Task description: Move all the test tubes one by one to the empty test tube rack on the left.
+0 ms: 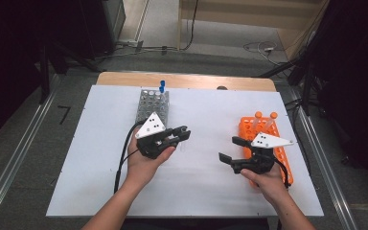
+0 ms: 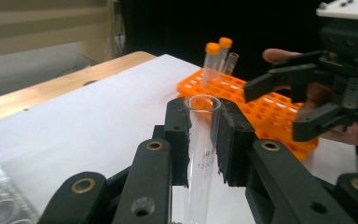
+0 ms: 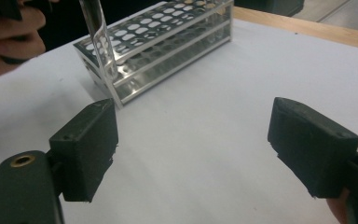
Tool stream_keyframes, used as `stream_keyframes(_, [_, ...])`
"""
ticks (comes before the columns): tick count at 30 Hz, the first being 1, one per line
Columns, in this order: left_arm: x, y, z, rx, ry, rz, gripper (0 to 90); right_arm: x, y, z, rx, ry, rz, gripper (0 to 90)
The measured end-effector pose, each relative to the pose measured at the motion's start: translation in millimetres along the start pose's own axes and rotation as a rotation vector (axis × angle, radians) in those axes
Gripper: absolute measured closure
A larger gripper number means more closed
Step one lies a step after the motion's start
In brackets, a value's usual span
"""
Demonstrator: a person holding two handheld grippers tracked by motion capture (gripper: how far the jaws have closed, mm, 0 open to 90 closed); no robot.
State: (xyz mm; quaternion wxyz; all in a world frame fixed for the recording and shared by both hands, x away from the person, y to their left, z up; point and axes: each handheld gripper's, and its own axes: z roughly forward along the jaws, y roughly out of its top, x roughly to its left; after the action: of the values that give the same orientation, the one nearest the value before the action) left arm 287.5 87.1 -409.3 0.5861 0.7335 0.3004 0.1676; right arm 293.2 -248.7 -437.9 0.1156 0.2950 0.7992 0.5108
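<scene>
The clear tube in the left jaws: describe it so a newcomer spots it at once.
Start at the white table, then the left gripper between the two racks. Its jaws clamp an upright clear tube. Unlike the orange-capped tubes in the orange rack, it is capless.

Metal rack (image 1: 152, 106) left, plastic rack (image 1: 268, 143) right, on table (image 1: 206, 191).

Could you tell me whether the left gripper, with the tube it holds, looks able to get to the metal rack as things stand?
Probably yes: the left gripper holds the tube beside the metal rack, with nothing between.
</scene>
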Motion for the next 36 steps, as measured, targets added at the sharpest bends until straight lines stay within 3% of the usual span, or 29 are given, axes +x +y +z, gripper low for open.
stream_keyframes(12, [45.4, 11.6, -8.1, -0.035, 0.115, -0.028, 76.2, -20.7, -22.2, -29.0, -0.01, -0.042, 0.028, 8.4])
stream_keyframes(19, [71.4, 18.1, -8.0, -0.06, 0.182, -0.074, 76.2, -31.9, -28.0, -33.3, 0.004, -0.073, 0.025, 8.0])
stream_keyframes(23, [84.1, 18.1, -2.8, -0.062, 0.22, -0.098, 76.2, -38.3, -32.0, -33.3, 0.008, -0.077, 0.036, 8.1])
stream_keyframes(33, [102.8, 31.1, 19.8, -0.063, 0.298, -0.059, 76.2, -41.7, -33.1, -34.0, 0.001, -0.078, 0.044, 8.1])
stream_keyframes(36, [108.4, 31.9, 25.4, -0.073, 0.331, -0.072, 76.1, -41.6, -33.4, -33.8, 0.0, -0.076, 0.042, 8.1])
